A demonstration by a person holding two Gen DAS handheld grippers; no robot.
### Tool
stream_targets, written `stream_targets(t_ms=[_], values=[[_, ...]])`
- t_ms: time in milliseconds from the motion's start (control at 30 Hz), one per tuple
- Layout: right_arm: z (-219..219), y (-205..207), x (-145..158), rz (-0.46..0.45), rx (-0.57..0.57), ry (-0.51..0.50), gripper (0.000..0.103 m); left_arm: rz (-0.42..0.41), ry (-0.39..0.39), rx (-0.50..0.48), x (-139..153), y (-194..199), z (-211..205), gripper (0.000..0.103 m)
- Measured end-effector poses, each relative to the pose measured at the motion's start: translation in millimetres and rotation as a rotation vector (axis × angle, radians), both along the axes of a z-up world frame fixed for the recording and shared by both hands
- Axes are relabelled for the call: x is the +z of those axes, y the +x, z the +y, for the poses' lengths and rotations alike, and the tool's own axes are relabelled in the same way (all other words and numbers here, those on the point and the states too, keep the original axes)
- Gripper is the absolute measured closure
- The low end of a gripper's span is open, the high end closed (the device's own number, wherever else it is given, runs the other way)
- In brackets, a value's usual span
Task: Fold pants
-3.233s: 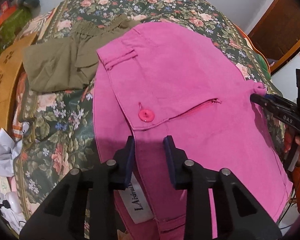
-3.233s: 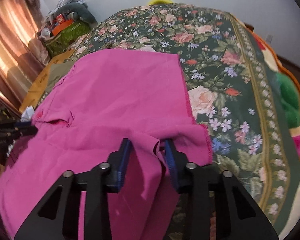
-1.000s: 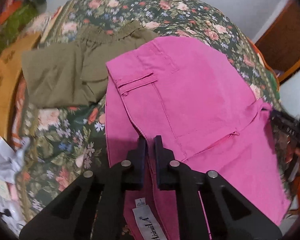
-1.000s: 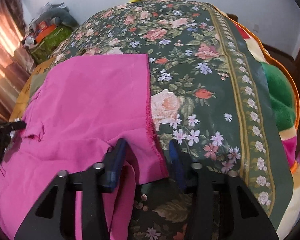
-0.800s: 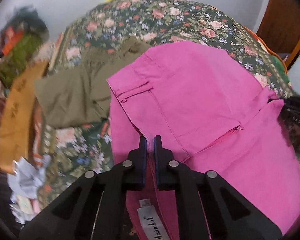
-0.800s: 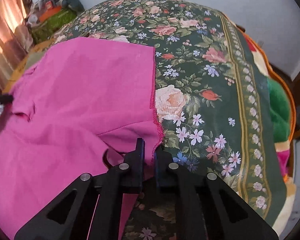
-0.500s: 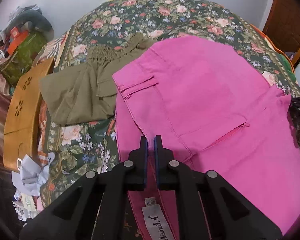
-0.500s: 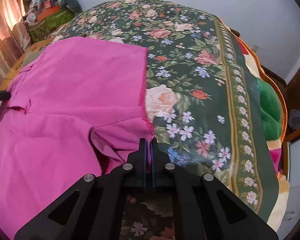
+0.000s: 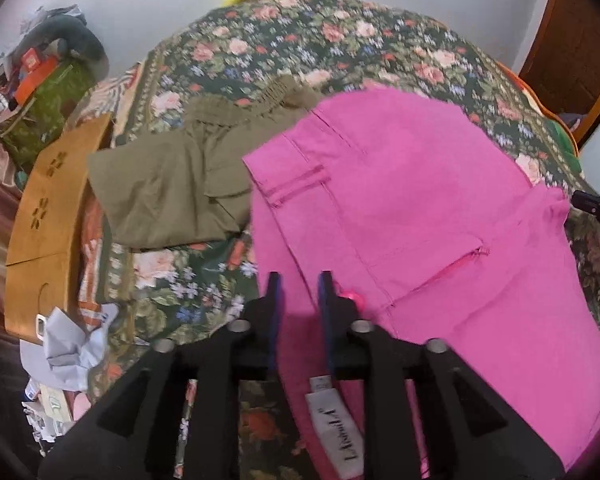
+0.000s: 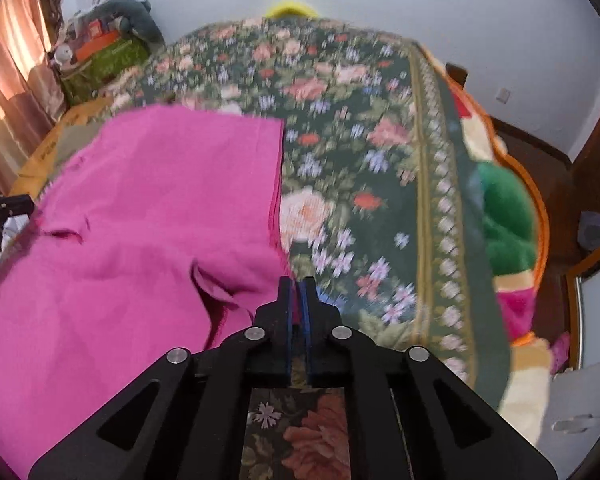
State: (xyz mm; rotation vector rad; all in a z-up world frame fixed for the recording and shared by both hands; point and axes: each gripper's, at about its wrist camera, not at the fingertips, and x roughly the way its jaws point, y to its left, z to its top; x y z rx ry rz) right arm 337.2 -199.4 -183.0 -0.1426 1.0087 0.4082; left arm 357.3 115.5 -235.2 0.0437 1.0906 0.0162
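Observation:
Pink pants [image 9: 412, 208] lie spread on the floral bedspread [image 9: 340, 44], waistband with a white label [image 9: 336, 420] and pink button [image 9: 350, 296] toward the left wrist camera. My left gripper [image 9: 298, 280] is open, its jaws apart over the waistband edge. In the right wrist view the pants [image 10: 140, 216] fill the left side. My right gripper [image 10: 296, 282] is shut on the hem corner of a pants leg, which is lifted into a fold. The right gripper's tip also shows in the left wrist view [image 9: 592, 204].
Folded olive-green pants [image 9: 180, 184] lie left of the pink ones. A wooden board [image 9: 48, 216] and crumpled paper [image 9: 72, 340] sit off the bed's left edge. A green plush blanket [image 10: 504, 220] lies along the bed's right edge.
My left gripper has opened and let go of the waistband. My right gripper, which closed on the hem corner about a second ago, stays shut on it and has lifted slightly.

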Motion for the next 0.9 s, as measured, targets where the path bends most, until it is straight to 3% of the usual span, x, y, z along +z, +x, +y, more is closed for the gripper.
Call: stream_targets(t_ms=[33, 100, 167, 200, 300, 567, 900], values=[[-1, 0, 10, -0.018, -0.001, 0.013, 0.091, -0.016, -0.004, 0.009, 6, 0, 3, 0.067], [-1, 1, 25, -0.056, 0.002, 0.035, 0.065, -0.052, -0.007, 0.026, 18, 3, 10, 0.053], [1, 3, 40, -0.103, -0.007, 0.058, 0.047, -0.076, -0.001, 0.043, 27, 7, 15, 0.047], [2, 5, 48, -0.129, -0.012, 0.068, 0.039, -0.085, 0.0, 0.052, 31, 10, 19, 0.039], [9, 14, 58, -0.156, -0.024, 0.089, 0.024, -0.117, 0.009, 0.087, 38, 22, 27, 0.023], [28, 60, 42, -0.107, -0.04, 0.121, 0.022, -0.089, -0.026, 0.101, 31, 60, 39, 0.02], [57, 121, -6, 0.024, -0.03, 0.109, 0.023, 0.028, -0.118, 0.182, -27, 109, 61, 0.02]])
